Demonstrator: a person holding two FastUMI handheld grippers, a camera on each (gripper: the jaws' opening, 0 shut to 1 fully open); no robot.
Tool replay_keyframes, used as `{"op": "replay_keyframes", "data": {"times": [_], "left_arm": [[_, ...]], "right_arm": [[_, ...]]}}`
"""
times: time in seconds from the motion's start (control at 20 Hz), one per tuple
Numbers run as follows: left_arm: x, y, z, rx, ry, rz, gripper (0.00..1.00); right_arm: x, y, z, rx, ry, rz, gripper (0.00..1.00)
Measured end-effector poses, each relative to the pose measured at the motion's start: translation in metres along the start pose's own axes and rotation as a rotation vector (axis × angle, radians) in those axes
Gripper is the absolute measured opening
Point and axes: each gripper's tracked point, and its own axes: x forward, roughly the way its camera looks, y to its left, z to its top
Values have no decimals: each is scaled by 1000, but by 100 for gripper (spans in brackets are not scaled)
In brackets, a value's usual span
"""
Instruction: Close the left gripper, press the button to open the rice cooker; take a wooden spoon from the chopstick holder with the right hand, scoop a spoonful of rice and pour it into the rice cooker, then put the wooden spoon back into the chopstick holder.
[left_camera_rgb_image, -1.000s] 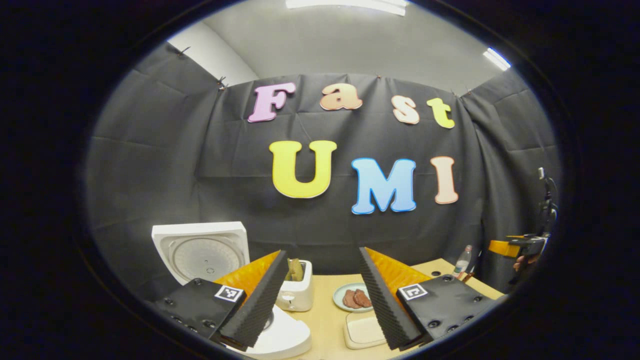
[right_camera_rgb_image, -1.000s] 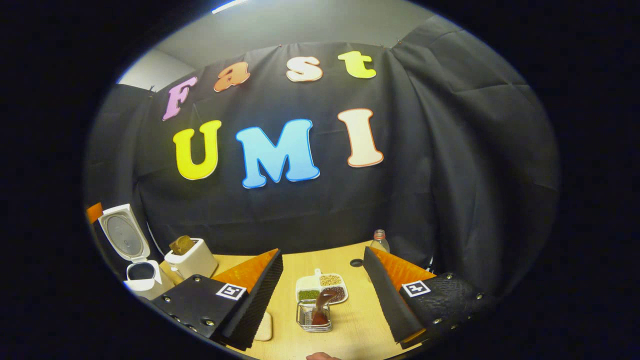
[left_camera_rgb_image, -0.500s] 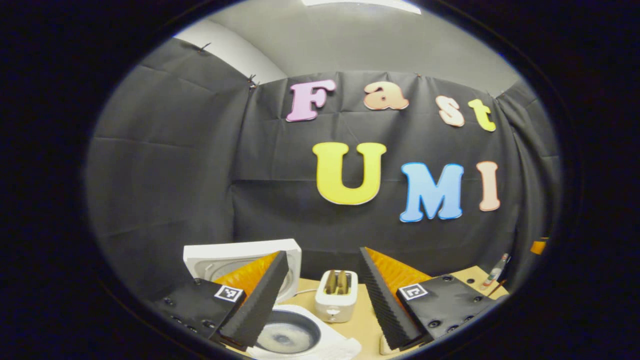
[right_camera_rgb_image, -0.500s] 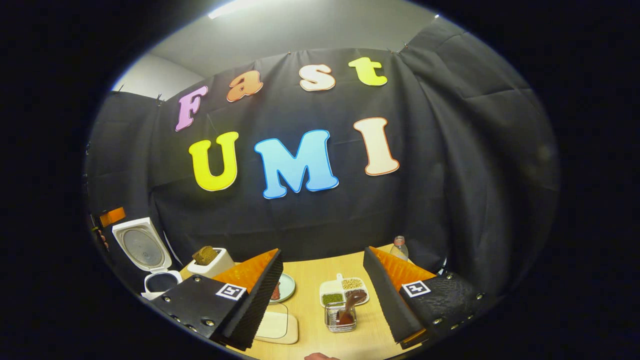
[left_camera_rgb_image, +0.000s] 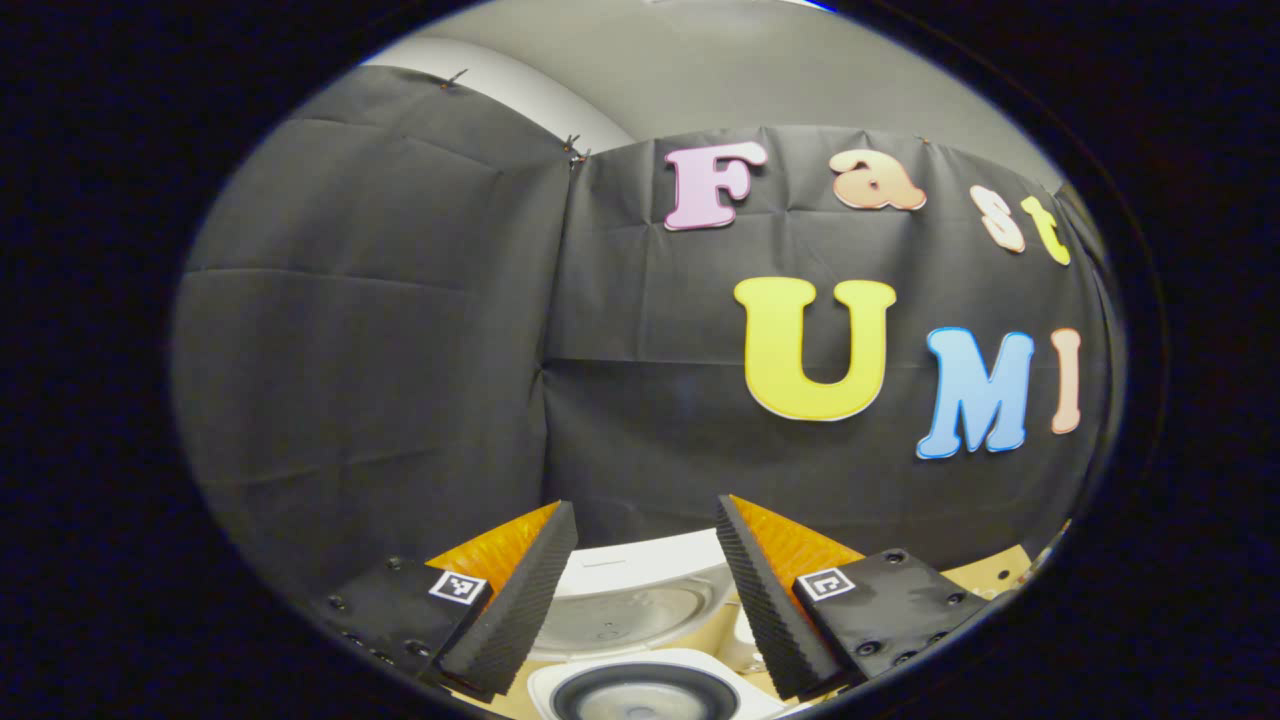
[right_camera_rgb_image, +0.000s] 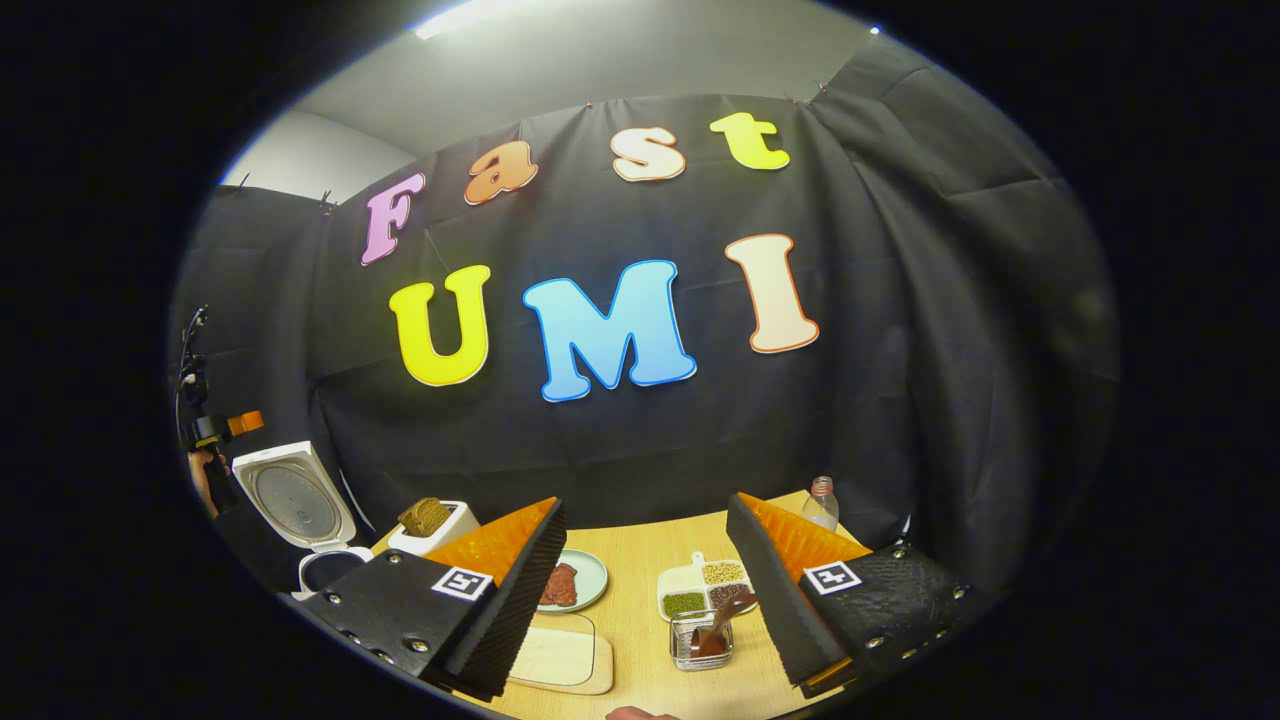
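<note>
Wooden spoon (right_camera_rgb_image: 722, 620) stands in chopstick holder (right_camera_rgb_image: 700, 640), just right of cutting board (right_camera_rgb_image: 560, 660) on counter (right_camera_rgb_image: 640, 575) | rice cooker (right_camera_rgb_image: 300, 520) lid up, far left | both tools wide, empty | right tool (right_camera_rgb_image: 640, 600): lower squarely over handle; pinch firmly

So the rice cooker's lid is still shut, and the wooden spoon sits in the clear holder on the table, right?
Not quite: the rice cooker lid stands open, as the right gripper view shows. The spoon does sit in the clear holder on the table.
</note>
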Motion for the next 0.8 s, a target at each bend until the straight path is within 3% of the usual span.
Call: {"op": "replay_keyframes", "data": {"times": [0.05,0.4,0.45,0.8], "left_arm": [[35,1,2,-2,11,12,96],[107,18,-43,-46,140,77,97],[107,25,-53,-48,175,107,97],[82,11,-50,-2,140,122,96]], "right_arm": [[2,2,-1,-2,1,2,98],[12,6,-9,-27,30,12,98],[14,6,-9,-23,30,10,98],[21,13,-10,-7,37,33,98]]}}
